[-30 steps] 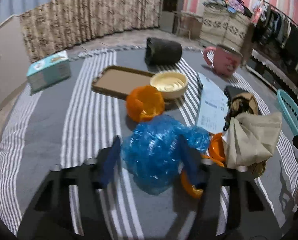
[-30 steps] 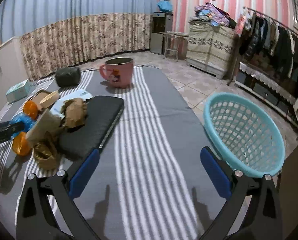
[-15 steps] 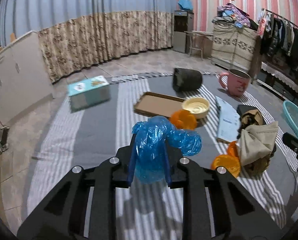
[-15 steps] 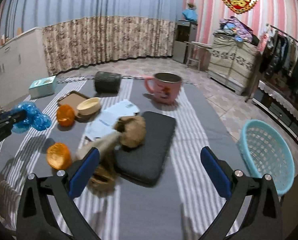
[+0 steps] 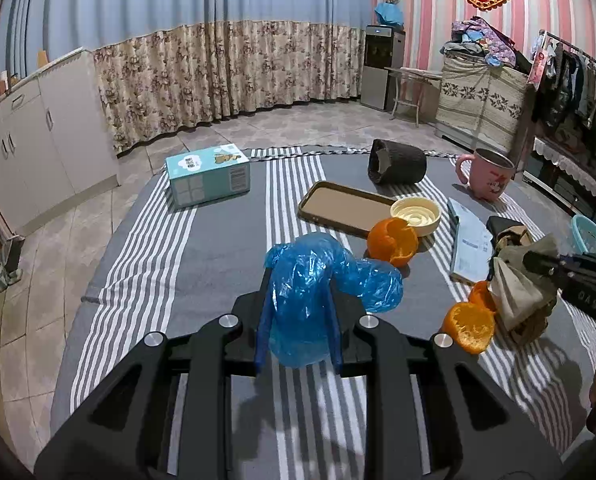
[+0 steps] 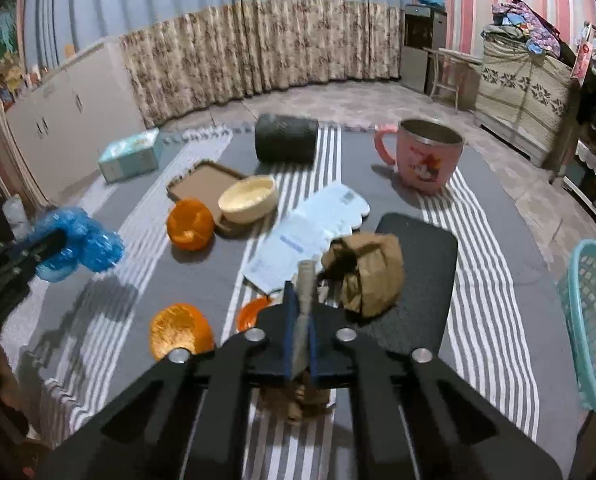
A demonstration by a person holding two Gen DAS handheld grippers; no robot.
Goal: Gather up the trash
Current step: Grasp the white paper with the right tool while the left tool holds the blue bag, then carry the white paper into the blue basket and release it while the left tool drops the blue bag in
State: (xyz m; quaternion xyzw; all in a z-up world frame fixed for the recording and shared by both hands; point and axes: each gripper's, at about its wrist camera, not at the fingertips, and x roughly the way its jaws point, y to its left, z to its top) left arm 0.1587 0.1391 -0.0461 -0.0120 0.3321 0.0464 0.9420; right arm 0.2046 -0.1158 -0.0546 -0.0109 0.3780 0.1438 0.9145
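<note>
My left gripper [image 5: 298,312] is shut on a crumpled blue plastic bag [image 5: 317,280] and holds it above the striped cloth; the bag also shows in the right wrist view [image 6: 78,244]. My right gripper [image 6: 301,320] is shut on a crumpled beige paper napkin [image 6: 303,296], seen from the left wrist view [image 5: 517,284]. Orange peels lie on the cloth: one by the bowl [image 6: 190,224], two nearer [image 6: 180,330] [image 6: 254,312]. A brown paper wad [image 6: 371,272] sits on a black pad [image 6: 421,272]. A teal basket [image 6: 591,320] stands at the right.
A cream bowl [image 6: 250,198], brown tray [image 6: 204,180], white papers [image 6: 305,236], pink mug [image 6: 427,158], dark roll [image 6: 286,138] and teal tissue box [image 5: 208,174] lie on the striped cloth [image 5: 178,264]. Cabinets stand at the left, a clothes rack at the right.
My left gripper closed on the blue bag and lifted it off the cloth. My right gripper swung left from the basket, went from open to shut and now holds the napkin.
</note>
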